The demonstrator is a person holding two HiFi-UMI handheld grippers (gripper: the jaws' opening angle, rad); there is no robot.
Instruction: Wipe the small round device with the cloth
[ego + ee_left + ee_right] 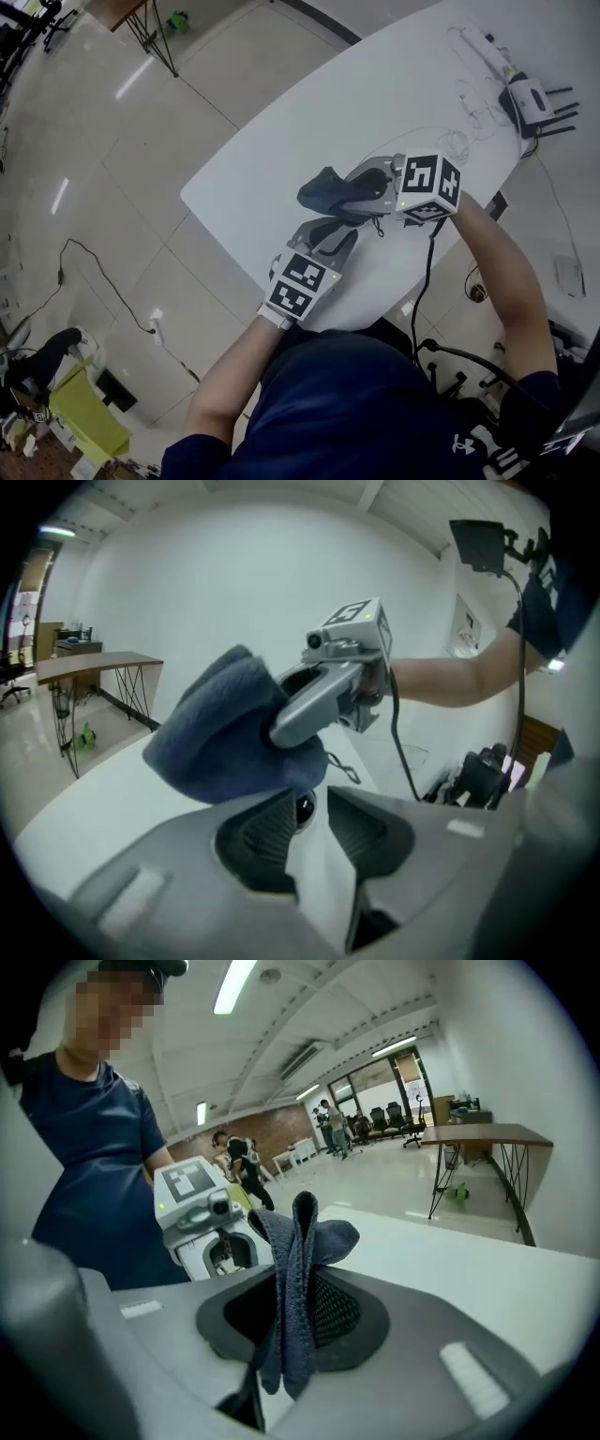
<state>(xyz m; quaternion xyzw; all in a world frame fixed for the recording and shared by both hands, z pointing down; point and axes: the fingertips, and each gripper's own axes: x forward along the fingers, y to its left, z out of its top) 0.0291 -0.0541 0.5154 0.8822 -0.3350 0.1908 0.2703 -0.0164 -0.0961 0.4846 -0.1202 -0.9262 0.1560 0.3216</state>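
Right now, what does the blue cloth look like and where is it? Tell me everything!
The cloth is dark blue and looks soft, with a fuzzy knitted weave. It is folded and bunched, pinched between the right gripper's jaws. A puffy end sticks out past them and a tail hangs below. It is held above the white table, just in front of the left gripper, which clamps the small round device. Whether cloth and device touch cannot be told.

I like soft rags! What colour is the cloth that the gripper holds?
Dark blue. The cloth shows best in the left gripper view.
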